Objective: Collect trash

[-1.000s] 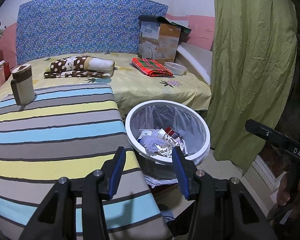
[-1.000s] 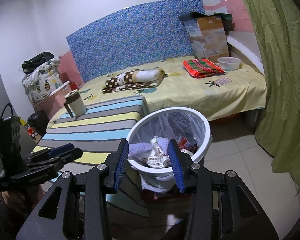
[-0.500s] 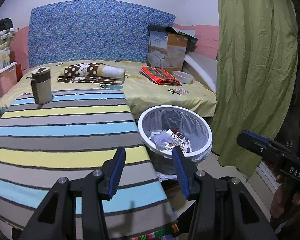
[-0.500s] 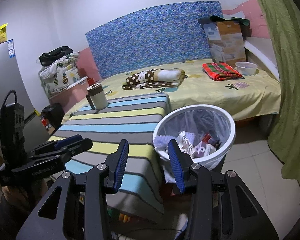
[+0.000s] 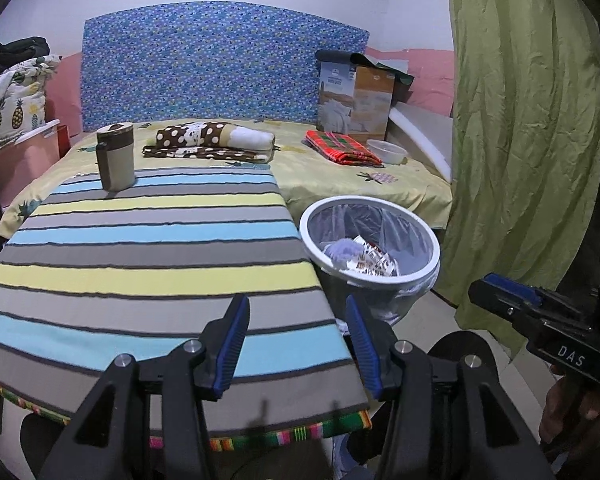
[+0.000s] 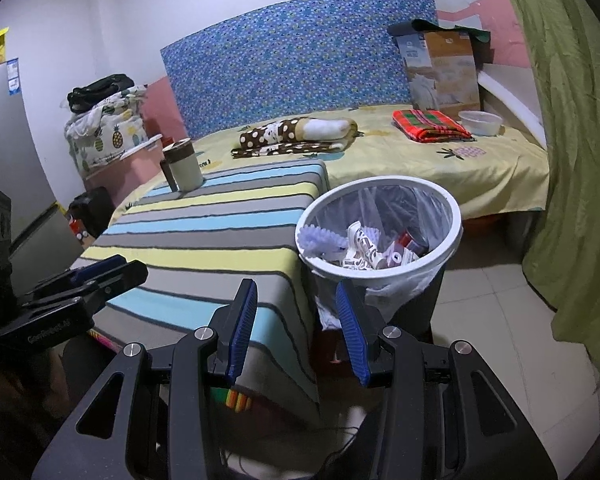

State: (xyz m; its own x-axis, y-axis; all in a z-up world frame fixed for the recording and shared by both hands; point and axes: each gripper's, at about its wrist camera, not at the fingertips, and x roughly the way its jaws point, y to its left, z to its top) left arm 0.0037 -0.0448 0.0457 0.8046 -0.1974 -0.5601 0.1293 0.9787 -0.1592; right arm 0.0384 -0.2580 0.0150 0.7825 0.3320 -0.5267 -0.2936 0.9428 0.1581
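Two grippers are seen above the near edge of the striped bench, and nothing is held in either. The fingers of the left gripper are apart, and those of the right gripper are apart too. The bin is placed on the floor just beside the bench's right edge, and the trash is lying inside it. A mug is standing upright near the far left corner.
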